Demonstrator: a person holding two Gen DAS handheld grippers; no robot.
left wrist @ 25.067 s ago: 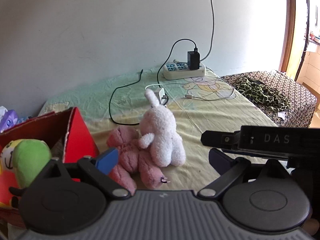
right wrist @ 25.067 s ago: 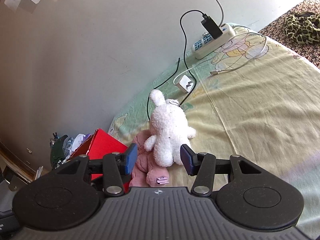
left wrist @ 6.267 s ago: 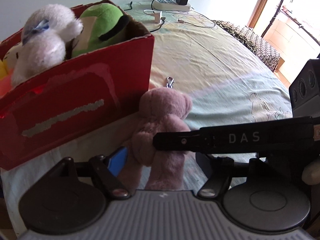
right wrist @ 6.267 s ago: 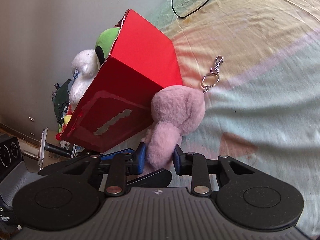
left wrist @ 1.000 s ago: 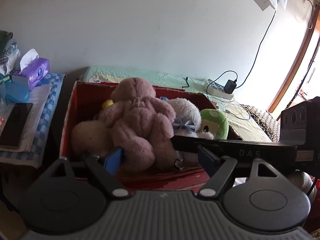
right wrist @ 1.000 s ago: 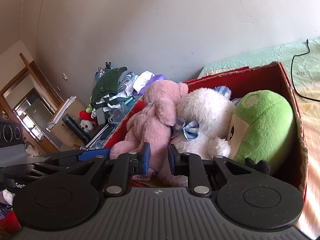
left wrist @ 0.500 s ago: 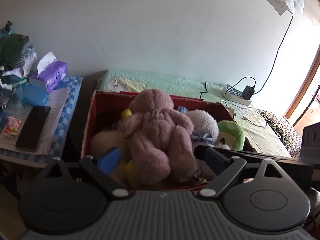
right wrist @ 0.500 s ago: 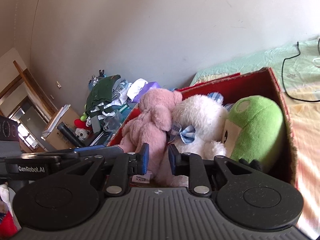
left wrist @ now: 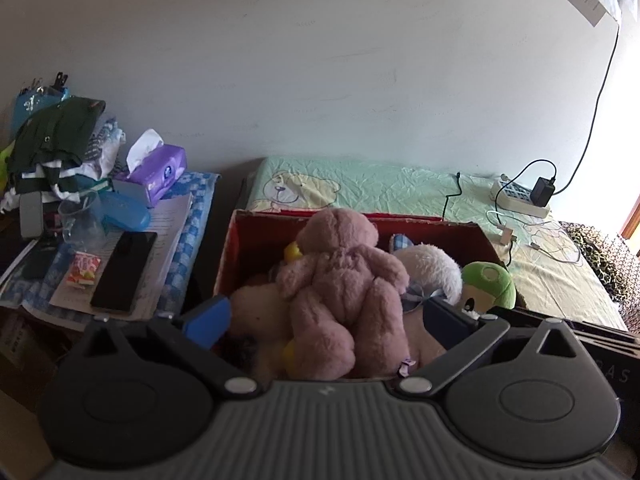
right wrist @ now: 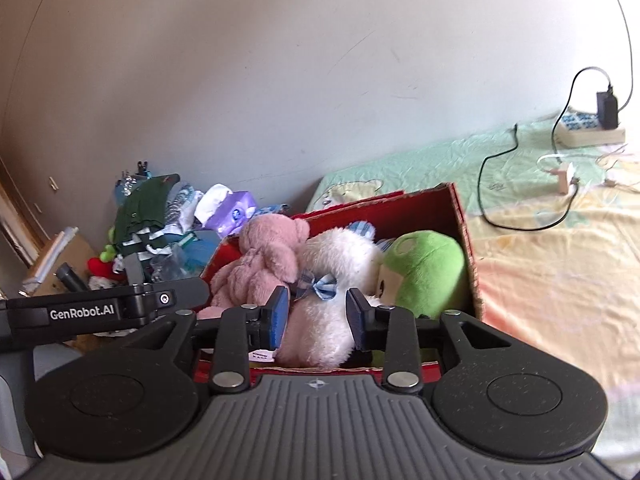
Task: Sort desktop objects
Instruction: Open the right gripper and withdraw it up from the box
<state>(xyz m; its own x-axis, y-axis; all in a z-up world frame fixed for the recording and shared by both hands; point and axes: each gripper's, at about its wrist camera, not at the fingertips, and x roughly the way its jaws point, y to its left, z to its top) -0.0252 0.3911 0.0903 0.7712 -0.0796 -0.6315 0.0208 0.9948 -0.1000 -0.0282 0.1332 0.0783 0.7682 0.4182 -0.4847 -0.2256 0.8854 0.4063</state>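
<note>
From the left wrist, the left tool (left wrist: pixel 326 322) stood wide open and empty around the pink plush bear (left wrist: pixel 344 292), which lay atop the other toys in the red box (left wrist: pixel 440 229), apparently just deposited; a cluttered side table (left wrist: pixel 192 216) sat to the left. From the right wrist, the right tool (right wrist: pixel 318 312) was parted, gripping nothing, near the white plush (right wrist: pixel 336 280), with the green plush (right wrist: pixel 426 268) crowding the box's right side.

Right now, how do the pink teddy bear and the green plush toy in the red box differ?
The pink teddy bear is pink all over with long limbs, while the green plush toy is a rounded green shape with a pale face. The bear sprawls on top of the pile toward the box's left side; the green toy sits low against the right wall. Both are soft toys inside the red box, with the white plush between them.
</note>
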